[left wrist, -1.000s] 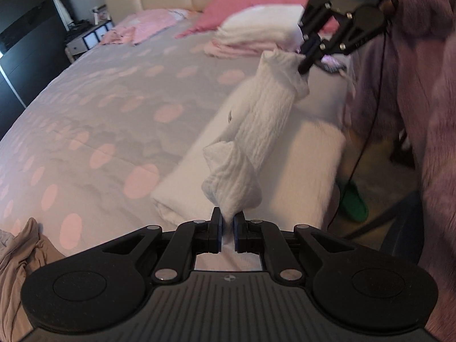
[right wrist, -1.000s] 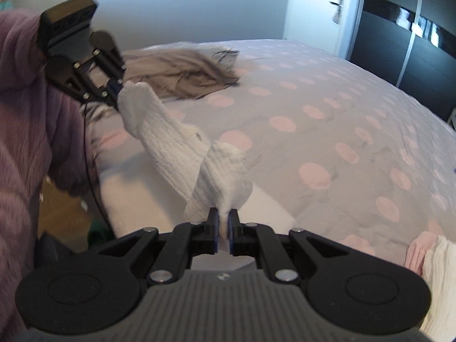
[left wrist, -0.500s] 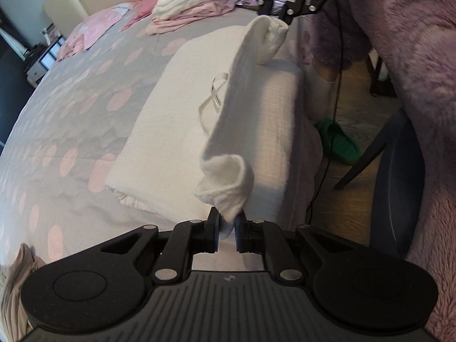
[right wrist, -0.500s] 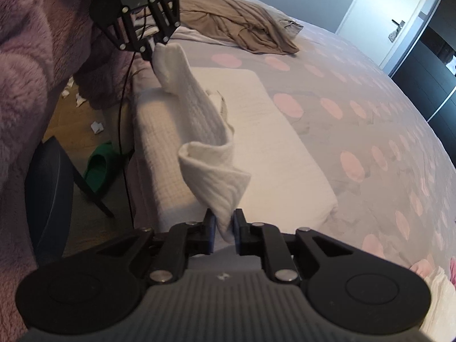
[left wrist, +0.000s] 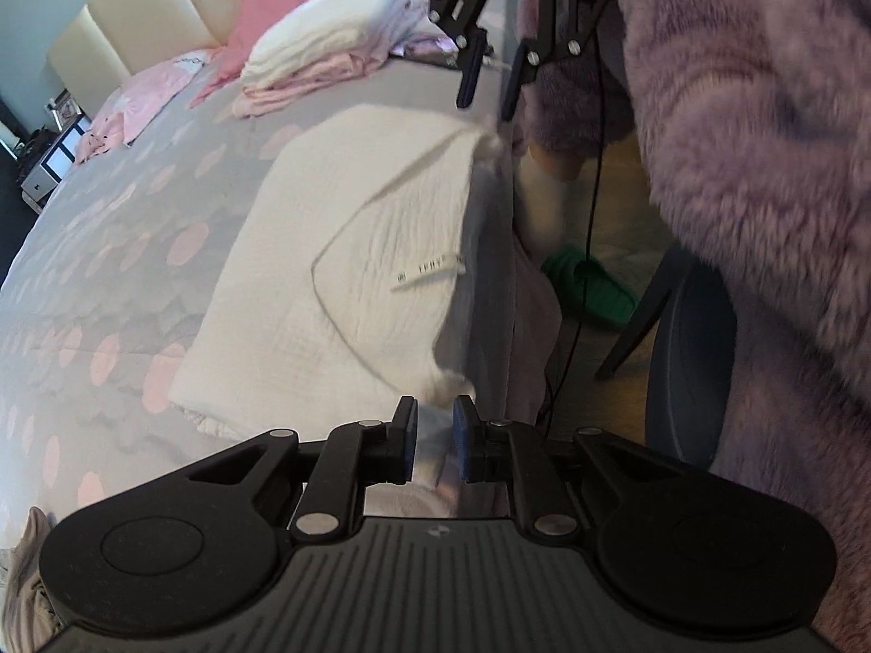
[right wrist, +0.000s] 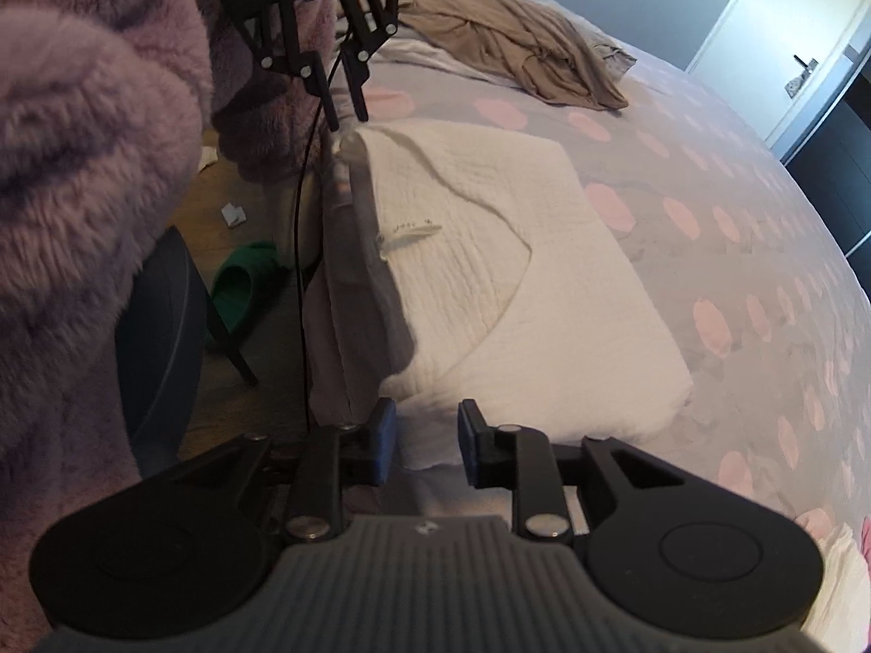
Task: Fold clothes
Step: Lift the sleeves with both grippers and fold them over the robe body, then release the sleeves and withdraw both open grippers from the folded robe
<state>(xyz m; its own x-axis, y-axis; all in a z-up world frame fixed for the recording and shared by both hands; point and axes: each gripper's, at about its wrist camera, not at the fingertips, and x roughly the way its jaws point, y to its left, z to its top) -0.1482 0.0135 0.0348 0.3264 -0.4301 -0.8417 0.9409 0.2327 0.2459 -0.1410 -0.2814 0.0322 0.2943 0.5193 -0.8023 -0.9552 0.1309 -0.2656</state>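
Your left gripper [left wrist: 434, 435] sits low at the near corner of the folded white garment [left wrist: 348, 261], fingers apart with a clear gap, nothing pinched; the cloth corner lies just beyond the blue pads [left wrist: 409, 435]. Your right gripper [right wrist: 424, 443] is at the opposite corner, jaws spread wider, also empty, white fabric edge showing between and past them. In the left wrist view the right gripper [left wrist: 490, 79] hangs above the far corner, pointing down, fingers parted, not touching cloth. In the right wrist view the left gripper [right wrist: 344, 92] does likewise over its corner. The garment lies flat along the edge of the bed [left wrist: 136, 207] on the pink-dotted grey cover, its label [right wrist: 408, 231] facing up. Purple fleecy sleeves [right wrist: 92, 125] fill the side by the floor. A green slipper [left wrist: 593, 288] lies on the floor below.
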